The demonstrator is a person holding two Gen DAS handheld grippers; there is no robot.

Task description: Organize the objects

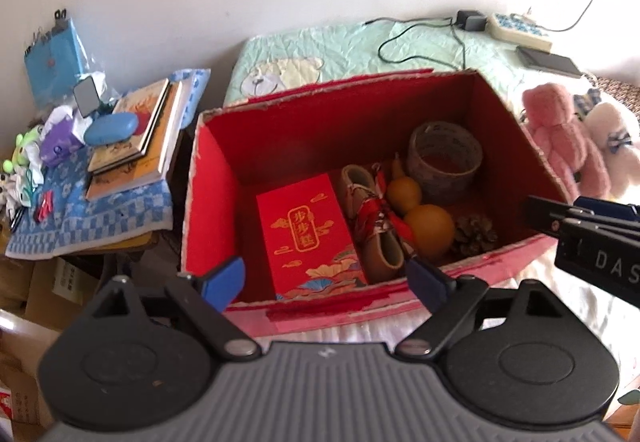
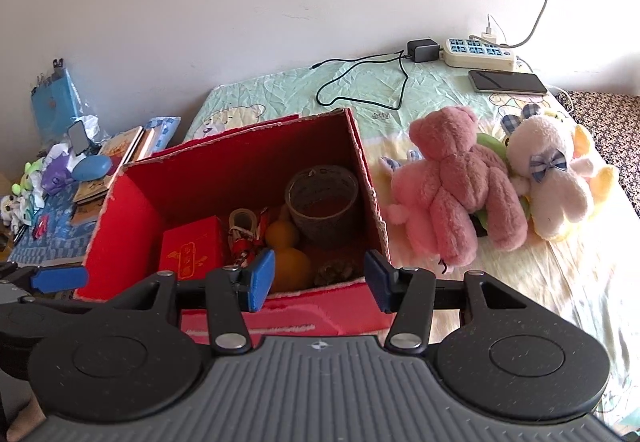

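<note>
Right gripper [image 2: 318,280], jaws apart and empty, hovers at the box [image 2: 360,314] front; the pink bear [image 2: 452,194] lies at 2 o'clock on the bed [image 2: 560,282]. Best pinched mid-torso, then lifted clear over the rim.

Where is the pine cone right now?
In both views the pine cone lies on the floor of the red box, in its near right corner, beside the orange gourd and below the woven basket.

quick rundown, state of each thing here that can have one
left gripper: open, empty, over the box's near wall
right gripper: open, empty
red cardboard box: open on top, partly filled
pink plush bear: lying on the bed, outside the box
black smartphone: screen dark
white power strip: charger plugged in
</note>
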